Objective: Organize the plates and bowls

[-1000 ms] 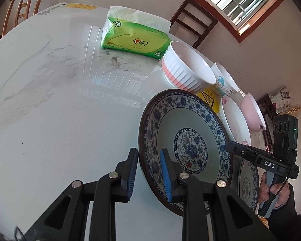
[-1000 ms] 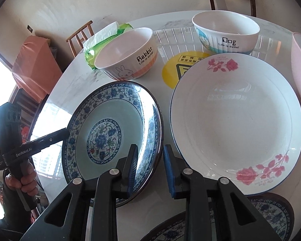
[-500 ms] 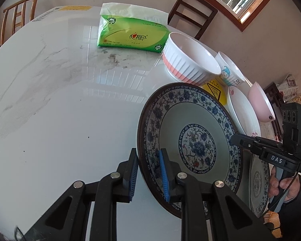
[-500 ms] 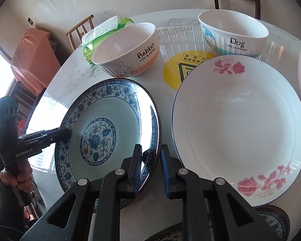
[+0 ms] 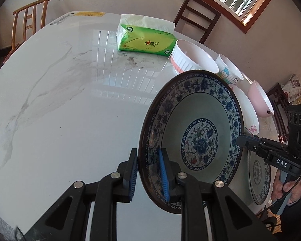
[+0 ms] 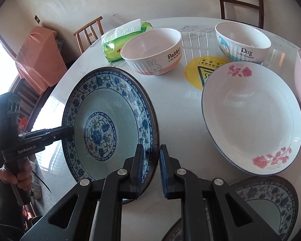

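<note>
Marble table (image 5: 66,100), glossy with window glare; chairs (image 5: 28,20) around.

We see a blue-patterned plate (image 5: 198,138) tilted up off the table, a white rose plate (image 6: 252,118) lying flat beside it, another blue plate (image 6: 271,200) nearer, and rabbit (image 6: 152,52), dog (image 6: 241,40) and pink bowls (image 5: 260,100) upright behind.

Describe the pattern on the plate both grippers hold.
Blue floral border with a central flower medallion on the plate; clearest in the right wrist view.
</note>
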A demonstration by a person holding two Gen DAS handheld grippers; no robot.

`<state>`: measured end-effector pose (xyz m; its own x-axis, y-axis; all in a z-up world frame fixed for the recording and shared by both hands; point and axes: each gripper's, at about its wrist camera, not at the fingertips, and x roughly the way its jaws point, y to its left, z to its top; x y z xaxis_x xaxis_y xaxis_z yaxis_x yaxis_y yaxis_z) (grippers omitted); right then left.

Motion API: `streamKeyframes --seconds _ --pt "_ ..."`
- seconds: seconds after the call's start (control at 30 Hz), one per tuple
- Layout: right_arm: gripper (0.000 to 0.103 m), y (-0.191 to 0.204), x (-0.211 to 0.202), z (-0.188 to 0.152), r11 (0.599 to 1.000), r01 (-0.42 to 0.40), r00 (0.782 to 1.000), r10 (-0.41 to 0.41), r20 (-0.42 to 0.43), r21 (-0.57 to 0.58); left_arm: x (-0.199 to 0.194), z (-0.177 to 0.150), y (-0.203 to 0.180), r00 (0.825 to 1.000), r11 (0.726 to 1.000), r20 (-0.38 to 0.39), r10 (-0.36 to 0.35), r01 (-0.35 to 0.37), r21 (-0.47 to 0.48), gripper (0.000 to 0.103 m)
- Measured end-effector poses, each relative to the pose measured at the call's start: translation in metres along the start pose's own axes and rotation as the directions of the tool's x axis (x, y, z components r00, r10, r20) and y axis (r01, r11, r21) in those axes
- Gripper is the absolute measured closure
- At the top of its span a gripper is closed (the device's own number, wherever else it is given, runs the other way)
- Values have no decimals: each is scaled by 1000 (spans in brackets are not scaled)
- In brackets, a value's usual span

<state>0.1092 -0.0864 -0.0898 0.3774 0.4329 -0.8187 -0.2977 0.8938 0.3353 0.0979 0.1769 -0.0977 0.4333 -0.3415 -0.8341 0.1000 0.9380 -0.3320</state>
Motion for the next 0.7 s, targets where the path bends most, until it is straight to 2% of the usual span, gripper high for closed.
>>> streamKeyframes --seconds 0.4,0.7 --pt "87 43 13 -34 999 -39 997 39 -60 3 -35 -32 21 998 998 8 63 -63 -3 82" --pt "87 60 27 -48 998 -62 992 62 -109 3 -38 -48 40 997 996 0 83 -83 -37 82"
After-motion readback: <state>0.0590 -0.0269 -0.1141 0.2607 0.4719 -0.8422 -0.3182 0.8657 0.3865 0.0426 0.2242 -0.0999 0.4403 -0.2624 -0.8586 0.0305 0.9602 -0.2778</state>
